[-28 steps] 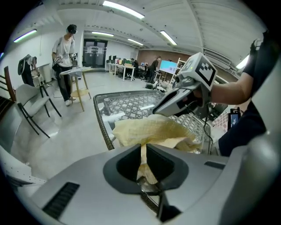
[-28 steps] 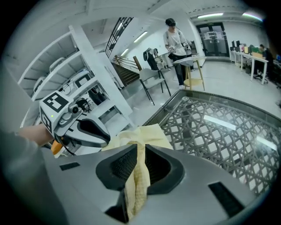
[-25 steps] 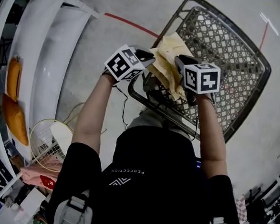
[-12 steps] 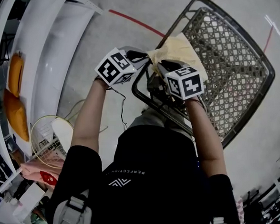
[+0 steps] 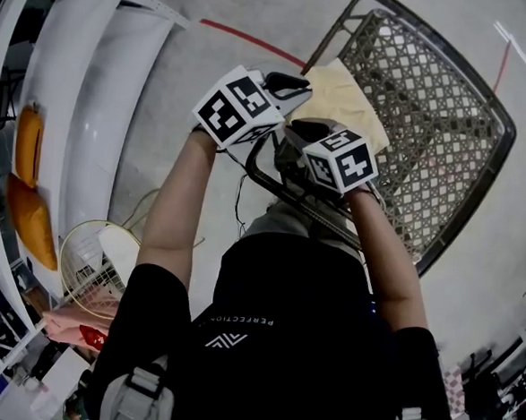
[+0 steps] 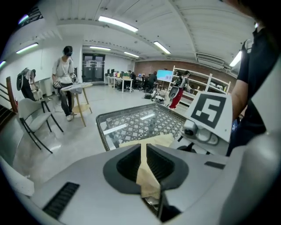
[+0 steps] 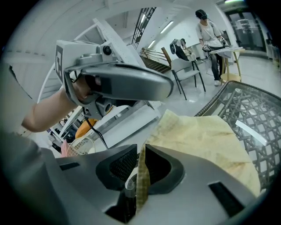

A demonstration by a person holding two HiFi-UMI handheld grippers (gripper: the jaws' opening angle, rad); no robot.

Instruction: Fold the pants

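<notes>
Supporting table: the lattice-topped surface sits ahead of and below the left gripper and the right gripper. It carries most of the garment, so only the pinched edge has to be lifted.

Pants: pale yellow, lying flat on the table's near corner, just ahead of both sets of jaws. The near edge rises off the top and runs back into the two grips.

Left gripper: jaws nipped together on a thin strip of the pants, which stands edge-on between the pads. This one sits the higher of the two, and I'd say that holds the edge clear of the table.

Right gripper: also clamped on the pants, with a doubled bit of fabric caught between its pads. It sits close beside the left gripper and a touch lower, though their marker cubes are apart.

Why so close: my read is that two points of one edge are being brought together, so the cloth between them doubles over into a fold.

Stage: a fold looks under way, since most of the fabric is spread out ahead of the jaws.

Pinched strips: each bite takes only a little cloth, so a sharp tug could pull one free.
</notes>
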